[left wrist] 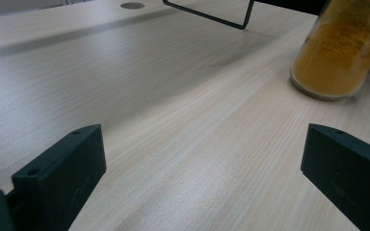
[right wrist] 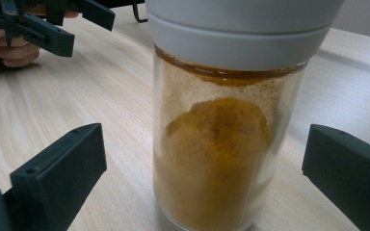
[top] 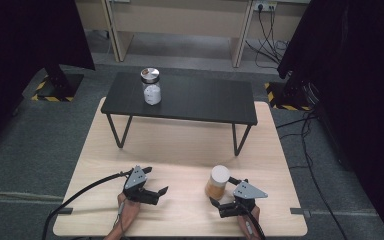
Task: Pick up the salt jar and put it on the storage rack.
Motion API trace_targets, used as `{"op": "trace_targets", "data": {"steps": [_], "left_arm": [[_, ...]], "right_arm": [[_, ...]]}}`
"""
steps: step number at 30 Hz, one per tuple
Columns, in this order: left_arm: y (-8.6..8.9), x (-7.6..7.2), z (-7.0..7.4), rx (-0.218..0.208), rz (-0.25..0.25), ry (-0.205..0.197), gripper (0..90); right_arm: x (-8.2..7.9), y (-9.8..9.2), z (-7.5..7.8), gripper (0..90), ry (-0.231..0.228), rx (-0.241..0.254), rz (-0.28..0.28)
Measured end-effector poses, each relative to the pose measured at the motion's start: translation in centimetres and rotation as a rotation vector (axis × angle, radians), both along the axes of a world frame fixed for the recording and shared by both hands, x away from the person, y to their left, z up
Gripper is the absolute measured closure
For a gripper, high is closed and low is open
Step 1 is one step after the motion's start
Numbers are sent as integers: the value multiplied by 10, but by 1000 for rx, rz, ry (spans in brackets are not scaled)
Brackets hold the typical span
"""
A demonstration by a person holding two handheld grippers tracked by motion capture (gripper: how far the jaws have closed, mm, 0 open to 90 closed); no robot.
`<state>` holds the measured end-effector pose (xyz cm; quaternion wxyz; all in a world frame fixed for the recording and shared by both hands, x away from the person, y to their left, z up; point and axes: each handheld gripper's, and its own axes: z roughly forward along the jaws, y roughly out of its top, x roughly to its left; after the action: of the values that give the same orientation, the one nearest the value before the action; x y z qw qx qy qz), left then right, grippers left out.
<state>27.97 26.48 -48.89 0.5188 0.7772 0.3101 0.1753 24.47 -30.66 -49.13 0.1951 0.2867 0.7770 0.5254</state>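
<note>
Pale wood surface [top: 180,150] on grey carpet, dark curtains either side; a low black shelf [top: 180,97] at its far end carries a metal-lidded jar [top: 151,86]. Nearer than the shelf, a white-lidded jar of orange powder [top: 218,182] stands upright. Right claw [top: 224,196] gapes wide around it, untouched; left claw [top: 152,183], wide open and empty, lies left of that jar.

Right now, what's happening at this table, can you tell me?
A person holds a two-jaw gripper in each hand over a light wooden table. The right gripper is open, its jaws either side of a white-lidded jar of orange powder but not touching it. The left gripper is open too, over bare wood, pointing towards that jar. A second jar with a silver lid stands on the black shelf farther back.
</note>
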Motion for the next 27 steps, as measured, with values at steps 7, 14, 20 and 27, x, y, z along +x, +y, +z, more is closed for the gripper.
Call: {"op": "trace_targets", "data": {"steps": [7, 14, 20, 27], "left_arm": [[0, 0, 0, -1, 0, 0, 11], [0, 0, 0, -2, 0, 2, 11], [1, 1, 0, -4, 0, 4, 11], [1, 0, 0, -7, 1, 4, 11]], "right_arm": [[-1, 1, 1, 15, -3, -8, -2], [-1, 0, 0, 15, -2, 0, -6], [-1, 0, 0, 15, -2, 3, -8], [-1, 0, -1, 15, -2, 3, -9]]}}
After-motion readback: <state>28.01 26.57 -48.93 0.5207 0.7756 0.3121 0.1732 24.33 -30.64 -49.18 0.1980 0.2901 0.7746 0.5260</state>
